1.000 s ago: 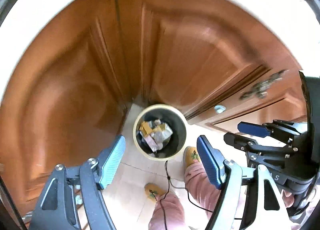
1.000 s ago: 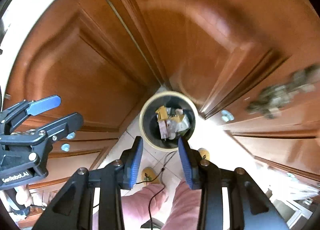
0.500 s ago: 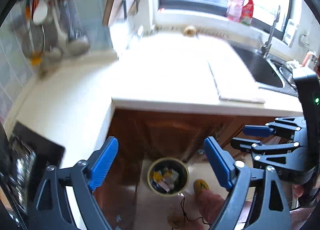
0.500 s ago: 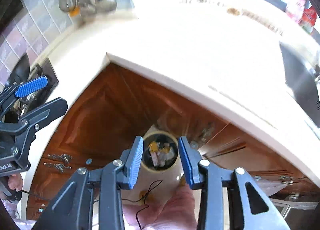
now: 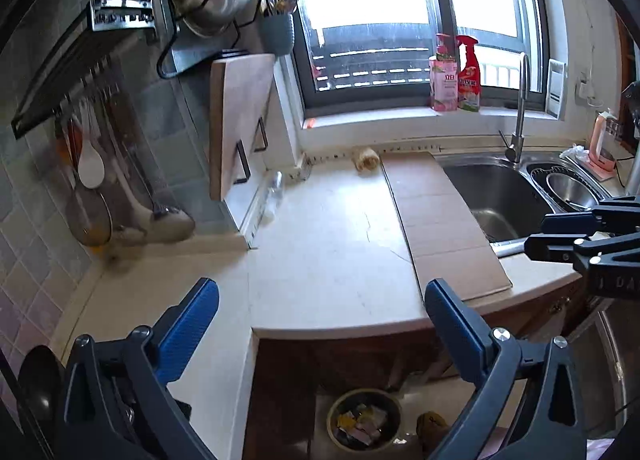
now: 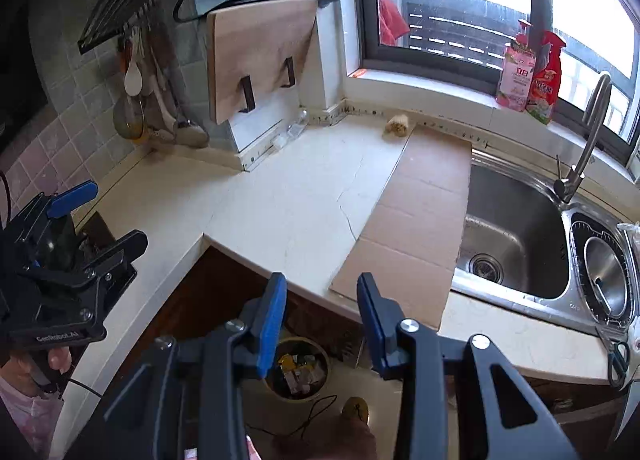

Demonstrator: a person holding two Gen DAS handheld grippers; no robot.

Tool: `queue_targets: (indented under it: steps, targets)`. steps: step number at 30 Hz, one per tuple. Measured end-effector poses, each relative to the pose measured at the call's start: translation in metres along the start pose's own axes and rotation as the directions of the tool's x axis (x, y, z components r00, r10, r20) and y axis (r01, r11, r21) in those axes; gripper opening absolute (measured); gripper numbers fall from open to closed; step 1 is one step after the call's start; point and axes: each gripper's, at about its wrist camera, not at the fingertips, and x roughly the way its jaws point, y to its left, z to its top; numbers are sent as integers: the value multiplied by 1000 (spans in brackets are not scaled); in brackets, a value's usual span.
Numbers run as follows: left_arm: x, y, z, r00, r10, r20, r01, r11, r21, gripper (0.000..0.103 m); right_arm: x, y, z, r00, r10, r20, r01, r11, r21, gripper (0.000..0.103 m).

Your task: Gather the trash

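A round trash bin (image 5: 363, 424) with several crumpled wrappers in it stands on the floor below the counter; it also shows in the right wrist view (image 6: 297, 368). A flat sheet of cardboard (image 5: 436, 219) lies on the white counter (image 5: 320, 244) beside the sink, also in the right wrist view (image 6: 412, 219). A small crumpled brown scrap (image 5: 365, 159) lies by the back wall, also in the right wrist view (image 6: 397, 126). My left gripper (image 5: 320, 320) is open and empty above the counter edge. My right gripper (image 6: 322, 316) is open and empty.
A steel sink (image 6: 508, 236) with a tap (image 6: 588, 139) lies right of the cardboard. Two spray bottles (image 5: 456, 75) stand on the window sill. A cutting board (image 6: 256, 55) leans at the back. Utensils (image 5: 92, 163) hang on the tiled wall. A clear bottle (image 5: 274, 195) lies by the board.
Both grippers have lifted from looking down at the bin and cabinet doors to looking over the counter, sink and window. Both stay open and empty.
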Motion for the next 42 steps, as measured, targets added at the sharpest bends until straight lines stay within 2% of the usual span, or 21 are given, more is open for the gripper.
queue_targets:
  steps: [5,10,17,22,29,35,42]
  targets:
    - [10,0,42,997,72,33,-73,997,12,102,-6,-21,46,998,19,53,-20,1000,22,37]
    - [49,7,90,989,143,31,-143,990,3,102,22,-53,103,995,73,60,-78,994,80,37]
    - [144,21,160,981,185,-62,-187,982,-27,102,97,-110,182,993,114,33,-118,983,140,37]
    - [232,18,190,962,232,-147,-236,972,-11,102,163,-154,234,991,137,-4,-134,975,176,37]
    - [356,13,201,913,319,-255,-319,947,42,102,260,-193,283,985,162,-55,-148,966,211,37]
    - [441,26,188,870,371,-325,-370,927,66,101,344,-222,286,981,176,-81,-148,951,273,37]
    - [503,37,173,841,387,-377,-399,916,51,101,417,-241,274,968,222,-119,-170,924,342,37]
